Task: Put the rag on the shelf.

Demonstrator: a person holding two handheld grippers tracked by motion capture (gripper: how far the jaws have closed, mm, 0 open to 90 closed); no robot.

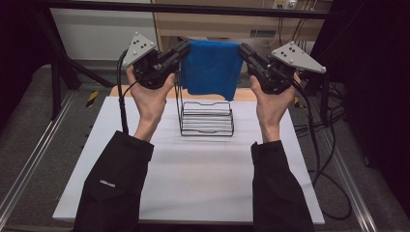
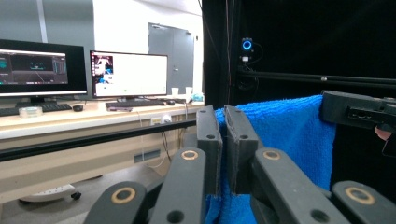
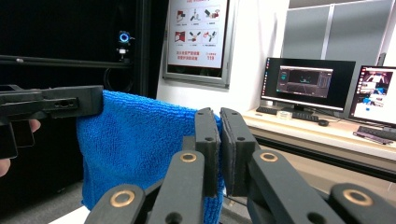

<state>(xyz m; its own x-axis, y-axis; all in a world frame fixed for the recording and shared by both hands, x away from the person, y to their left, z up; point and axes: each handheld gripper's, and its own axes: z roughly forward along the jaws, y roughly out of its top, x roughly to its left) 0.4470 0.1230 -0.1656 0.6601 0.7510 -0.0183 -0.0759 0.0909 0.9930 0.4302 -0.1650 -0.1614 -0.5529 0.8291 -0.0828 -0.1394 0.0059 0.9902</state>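
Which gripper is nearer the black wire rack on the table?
Left, slightly. The left gripper holds the blue terry towel above the black wire rack, over its left edge; the right gripper hangs beyond its right side.

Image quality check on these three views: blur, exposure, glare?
High view: dark edges, soft overall; blue towel and wire rack readable. Left gripper view: jaws sharp, white monitor blown out. Right gripper view: towel weave crisp, wall poster bright, left side near black.

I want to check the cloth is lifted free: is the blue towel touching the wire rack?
Apart. The high view shows the blue towel hanging from both hand-held grippers, its lower edge above the wire rack base; table shows between them.
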